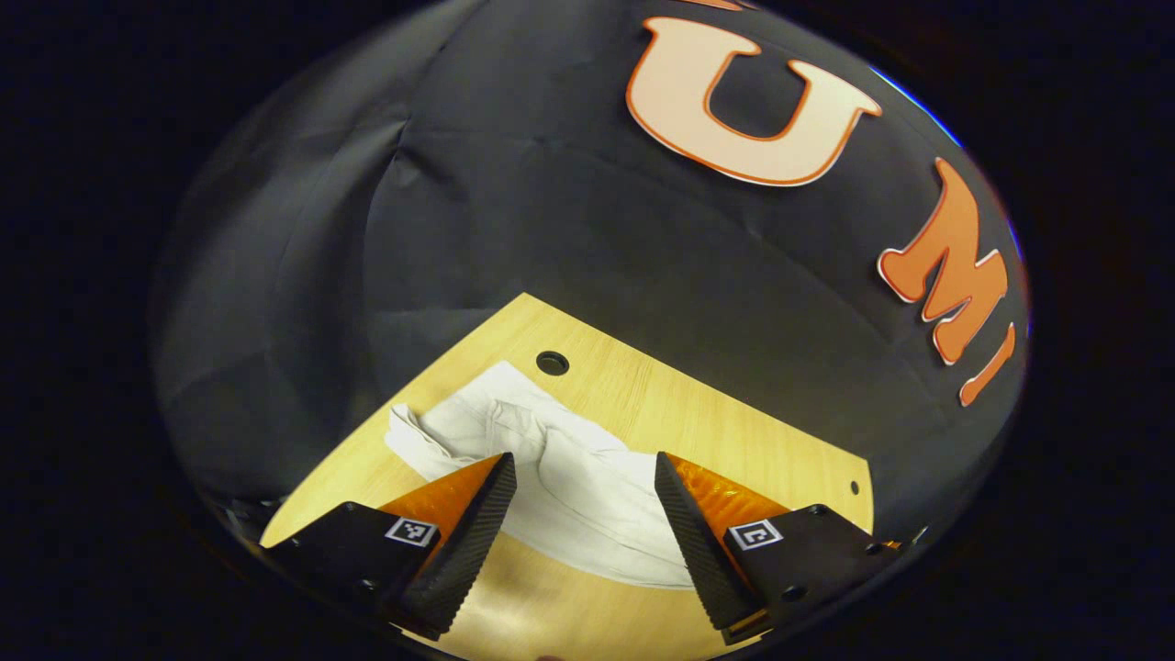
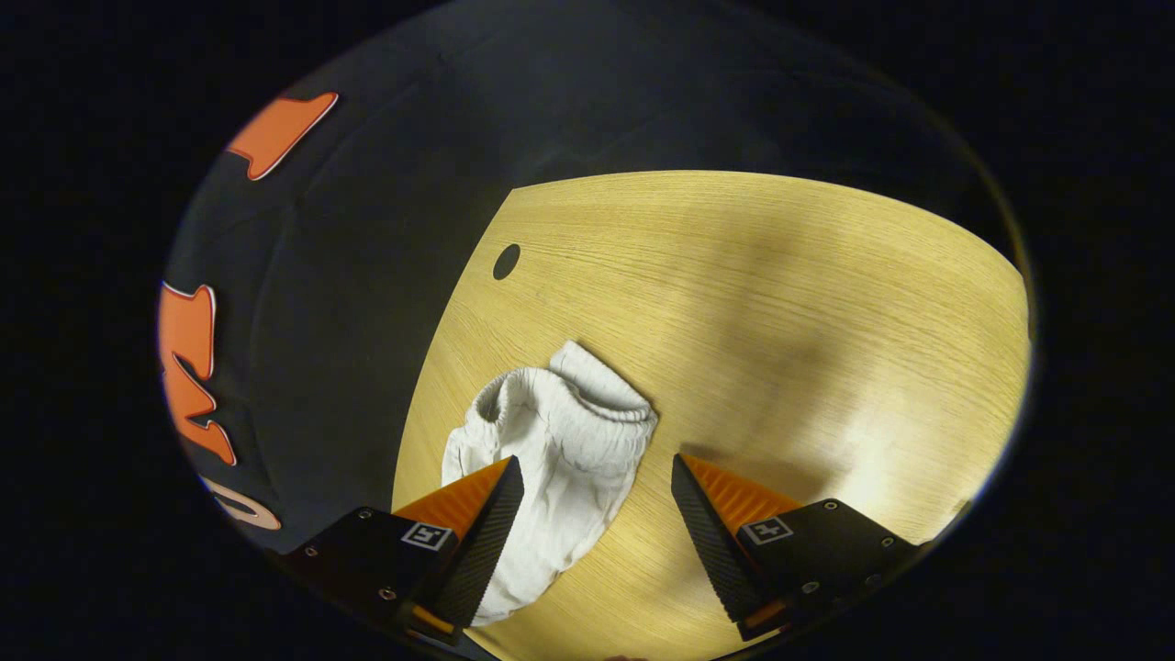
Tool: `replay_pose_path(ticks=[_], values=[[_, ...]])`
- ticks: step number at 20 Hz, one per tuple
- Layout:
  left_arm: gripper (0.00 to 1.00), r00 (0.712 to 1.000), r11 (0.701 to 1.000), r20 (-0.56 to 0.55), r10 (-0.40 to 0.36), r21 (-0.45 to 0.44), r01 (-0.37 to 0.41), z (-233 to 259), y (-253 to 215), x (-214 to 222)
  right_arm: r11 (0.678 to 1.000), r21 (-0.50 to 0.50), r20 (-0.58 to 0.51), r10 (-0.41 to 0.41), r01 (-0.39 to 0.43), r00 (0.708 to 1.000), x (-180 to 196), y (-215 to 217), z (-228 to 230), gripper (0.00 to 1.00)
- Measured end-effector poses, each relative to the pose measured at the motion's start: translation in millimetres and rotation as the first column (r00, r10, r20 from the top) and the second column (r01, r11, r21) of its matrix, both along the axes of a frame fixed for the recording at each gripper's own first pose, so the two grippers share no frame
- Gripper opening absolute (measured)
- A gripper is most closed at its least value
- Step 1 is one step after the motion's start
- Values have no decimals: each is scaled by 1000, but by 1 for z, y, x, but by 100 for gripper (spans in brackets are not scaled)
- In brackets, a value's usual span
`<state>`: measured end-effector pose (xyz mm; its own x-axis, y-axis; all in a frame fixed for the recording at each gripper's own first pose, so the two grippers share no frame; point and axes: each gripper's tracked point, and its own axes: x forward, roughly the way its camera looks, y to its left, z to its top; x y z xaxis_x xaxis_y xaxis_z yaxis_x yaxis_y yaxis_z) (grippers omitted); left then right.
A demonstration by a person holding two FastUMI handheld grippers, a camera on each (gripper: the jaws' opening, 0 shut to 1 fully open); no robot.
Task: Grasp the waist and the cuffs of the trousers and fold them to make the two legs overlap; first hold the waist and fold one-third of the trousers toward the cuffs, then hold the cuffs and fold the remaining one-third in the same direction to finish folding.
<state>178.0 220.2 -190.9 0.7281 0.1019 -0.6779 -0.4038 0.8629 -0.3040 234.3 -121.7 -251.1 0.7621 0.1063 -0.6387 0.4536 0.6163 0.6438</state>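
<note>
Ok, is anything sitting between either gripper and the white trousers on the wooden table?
Nothing visible. The white fabric trousers lie crumpled on the light wooden table, just ahead of the open left gripper. In the right gripper view the elastic waist lies just ahead of the open right gripper, with bare wood around it.

The trousers (image 2: 560, 450) are soft, matt, wrinkled cloth with a ribbed gathered waistband. Under them the table (image 2: 780, 303) is smooth wood-grain with a slight sheen. Behind the table hangs matt, creased cloth (image 1: 569, 202).
</note>
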Motion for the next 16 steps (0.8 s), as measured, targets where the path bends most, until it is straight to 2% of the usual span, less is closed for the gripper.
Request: replay_pose_path(ticks=[5,9,10,13,14,15,16], values=[[99,1000,997,-8,-25,74,26,4,0,4,1000,20,20,3,-3,1000,18,4,-9,98],[99,999,995,-11,-36,96,37,4,1,7,999,32,61,-24,22,998,19,-3,-7,98],[99,999,994,-11,-37,103,38,4,1,7,999,31,55,-36,34,998,19,-7,-10,95],[100,999,990,-8,-38,135,39,5,3,9,998,13,38,-66,65,997,14,-17,-19,74],[100,999,989,-7,-40,141,40,5,3,10,998,6,35,-66,66,997,15,-18,-22,58],[99,999,989,-6,-41,142,41,5,3,9,998,-2,32,-67,67,997,16,-17,-23,50],[99,999,989,-4,-42,141,42,6,3,9,998,-13,32,-68,68,997,14,-19,-26,35]])
